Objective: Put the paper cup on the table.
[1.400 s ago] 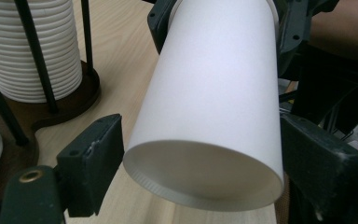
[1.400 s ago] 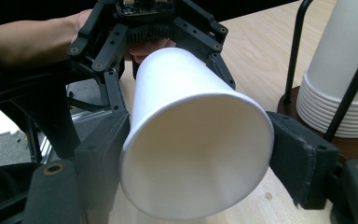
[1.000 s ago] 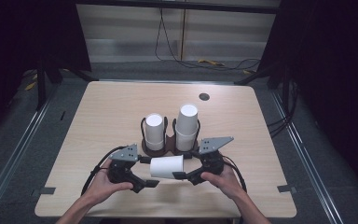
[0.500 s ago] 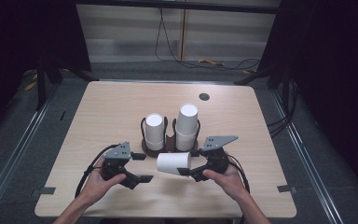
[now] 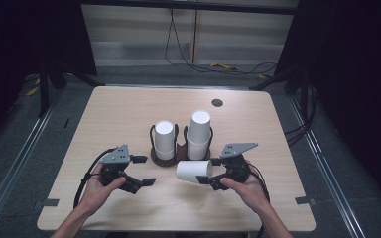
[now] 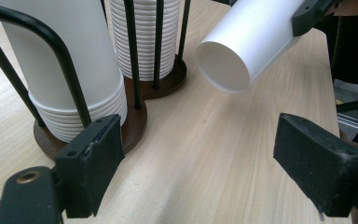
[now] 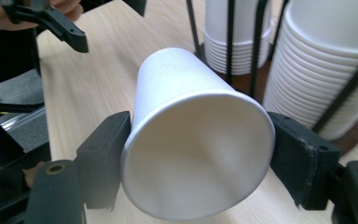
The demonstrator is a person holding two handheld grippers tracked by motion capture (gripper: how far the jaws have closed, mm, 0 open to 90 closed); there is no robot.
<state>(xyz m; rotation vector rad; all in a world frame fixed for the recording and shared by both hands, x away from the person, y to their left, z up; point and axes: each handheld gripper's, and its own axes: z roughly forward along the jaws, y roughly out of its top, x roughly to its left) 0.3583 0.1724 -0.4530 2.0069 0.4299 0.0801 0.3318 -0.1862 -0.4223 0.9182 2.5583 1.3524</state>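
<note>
White paper cup [image 5: 194,171] lies sideways in the right gripper [image 5: 213,174], near the table's near edge, just in front of the dark wooden two-slot cup holder [image 5: 171,157] with black wire uprights. In the right gripper view the two black pads [image 7: 103,156] press on either side of the cup [image 7: 193,149] close to its closed base, open mouth pointing away toward the left gripper [image 5: 144,171]. Left gripper's jaws stand wide with nothing between them, well apart from the cup's mouth and left of it.

Two stacks of white paper cups sit in the holder: shorter left stack [image 5: 164,139], taller right stack [image 5: 199,133].

Risks from here:
- Grip sits at the base end only. Thin paper wall; more squeeze likely ovalises or creases it, less squeeze lets it pivot or slip out onto the light wooden table [image 5: 129,109].
- Cup hangs cantilevered from the pads. A quick wrist turn could swing the mouth end into the wire uprights [image 6: 133,51] or the taller stack, which are just beside it.
- If the left gripper comes in for the rim, its pads [image 6: 95,165] could crush the open mouth [image 6: 223,65], the weakest part.
- Knocking the holder could shift or tip the stacks.
- Trailing cables near the person's hands could snag on a fast move.
</note>
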